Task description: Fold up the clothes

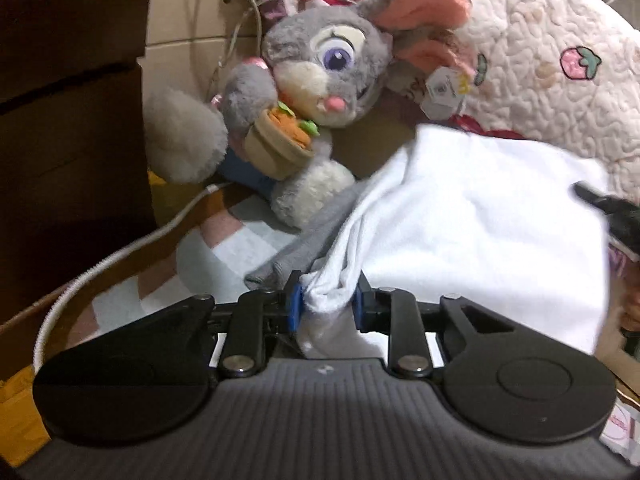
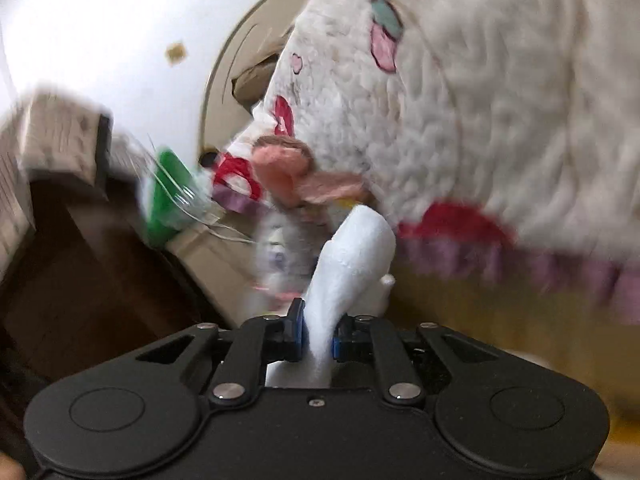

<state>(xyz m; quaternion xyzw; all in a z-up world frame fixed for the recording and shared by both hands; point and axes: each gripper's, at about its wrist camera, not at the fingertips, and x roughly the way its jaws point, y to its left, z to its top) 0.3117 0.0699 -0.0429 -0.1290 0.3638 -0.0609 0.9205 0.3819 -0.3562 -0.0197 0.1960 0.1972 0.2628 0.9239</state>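
A white garment point(image 1: 480, 216) hangs spread in front of me in the left wrist view. My left gripper point(image 1: 326, 300) is shut on a bunched corner of it between the blue pads. The tip of my right gripper point(image 1: 608, 210) shows at the garment's far right edge. In the right wrist view, my right gripper point(image 2: 318, 334) is shut on another edge of the white garment point(image 2: 352, 256), which stands up as a narrow fold between the jaws. A grey cloth point(image 1: 304, 240) lies under the white one.
A grey plush rabbit point(image 1: 320, 80) with a carrot pot lies at the back left, also blurred in the right wrist view point(image 2: 288, 176). A quilted cream blanket point(image 1: 540, 52) is piled behind. A white cable point(image 1: 120, 256) runs over the checked bedding point(image 1: 208, 264). Dark wooden furniture point(image 1: 68, 120) stands left.
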